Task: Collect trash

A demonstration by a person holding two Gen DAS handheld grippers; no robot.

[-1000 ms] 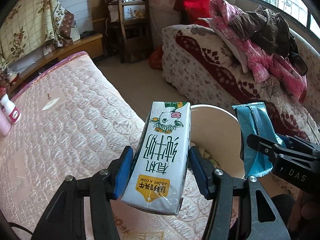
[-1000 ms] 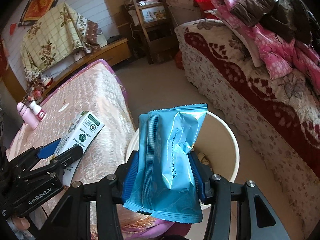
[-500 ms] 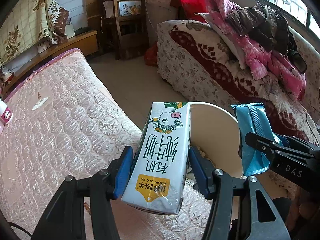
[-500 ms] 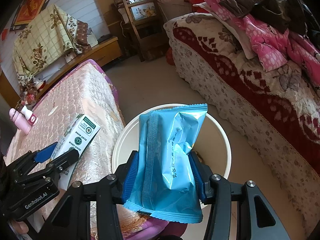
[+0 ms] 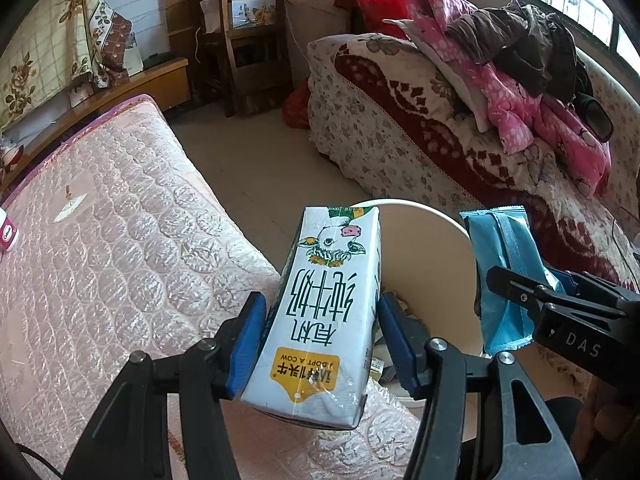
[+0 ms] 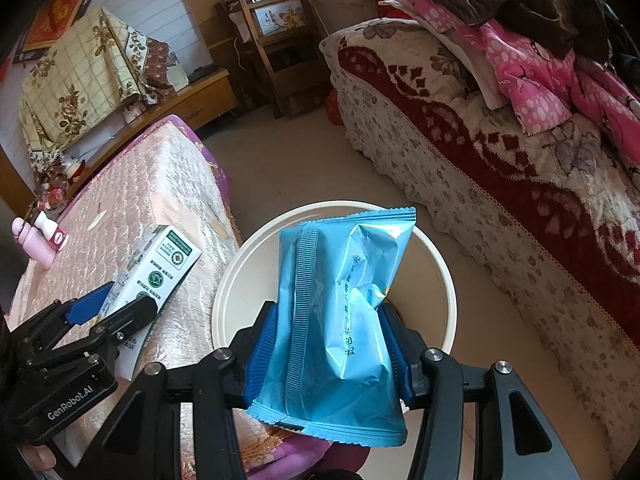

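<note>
My left gripper (image 5: pixel 320 344) is shut on a white milk carton (image 5: pixel 320 312) with a cow picture, held over the mattress edge beside a cream trash bin (image 5: pixel 424 248). The carton also shows in the right wrist view (image 6: pixel 156 276). My right gripper (image 6: pixel 326 352) is shut on a blue snack wrapper (image 6: pixel 340 312), held above the open bin (image 6: pixel 240 264). The wrapper shows at the right of the left wrist view (image 5: pixel 500 272). Some trash lies in the bin's bottom (image 5: pixel 400 304).
A pink quilted mattress (image 5: pixel 100 260) lies at left, with pink and white bottles (image 6: pixel 40 240) at its far side. A sofa (image 5: pixel 420 140) piled with pink clothes (image 5: pixel 520 100) stands at right. A wooden chair (image 5: pixel 248 40) is at the back across bare floor.
Both grippers have moved forward and right toward the bin, each still holding its item. The right gripper now hangs more directly over the bin opening.
</note>
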